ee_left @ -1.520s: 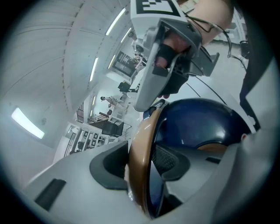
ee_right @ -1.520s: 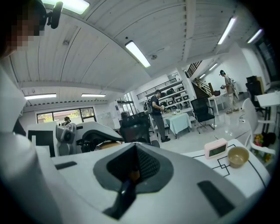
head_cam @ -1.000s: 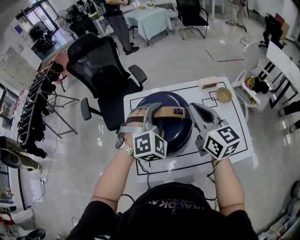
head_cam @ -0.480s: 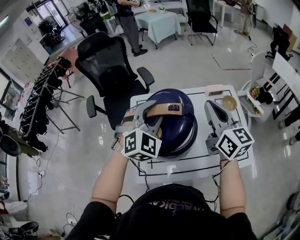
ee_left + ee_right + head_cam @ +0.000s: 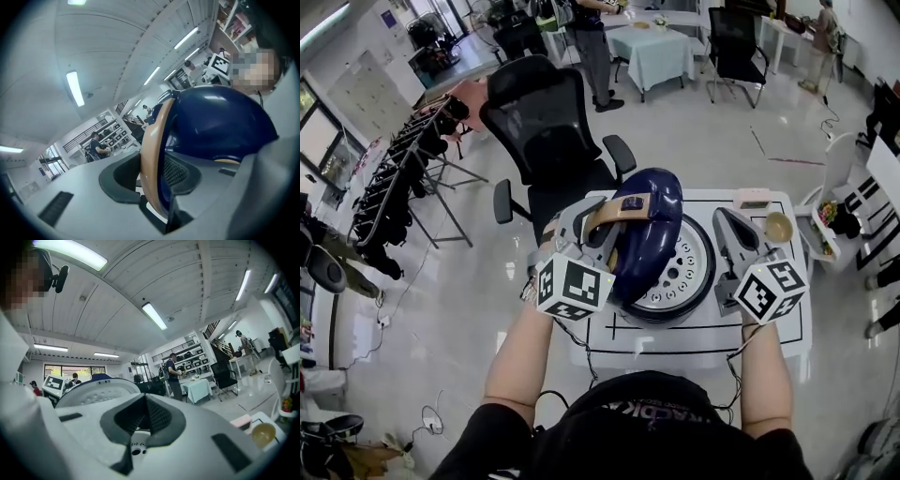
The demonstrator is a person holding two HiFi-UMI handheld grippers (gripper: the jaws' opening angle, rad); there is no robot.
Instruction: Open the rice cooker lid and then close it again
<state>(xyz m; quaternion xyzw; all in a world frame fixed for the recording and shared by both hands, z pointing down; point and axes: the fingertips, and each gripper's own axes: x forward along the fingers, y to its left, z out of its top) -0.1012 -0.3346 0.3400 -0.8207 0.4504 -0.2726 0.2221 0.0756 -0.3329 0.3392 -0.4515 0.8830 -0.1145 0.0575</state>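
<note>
At the left gripper (image 5: 592,225): jaws closing on the tan handle (image 5: 617,213), which runs between them with the pads bearing on either side. Clenched on it; the gripper's own view agrees.

Change over the last second: the lid (image 5: 652,230) lay flat and shut over the cooker (image 5: 664,317). Half a second back it had begun to tilt. Now it is swung up toward the left gripper's side, dark blue shell facing left. The left gripper has risen and rolled with it.

Reading: the opening half of the task is well along, probably near the hinge's limit, though the hinge itself is not visible. The closing half is not yet begun.

Lid appearance: glossy dark blue dome, no dents seen. The handle arches across its top and carries a small dark fitting.

Just right of the left gripper, under the raised shell, a silver perforated plate (image 5: 675,277) is exposed, ringed by a dark rim. I cannot tell whether the plate is the lid's inner face or sits in the cooker body.

Right gripper (image 5: 729,223): clenched with nothing in it, standing just right of the plate and clear of it. A second ago it sat against the lid's edge.

Right of its tips, on the white tabletop (image 5: 698,336), are a small bowl (image 5: 778,227) and a pink box (image 5: 753,199), neither one touched.
</note>
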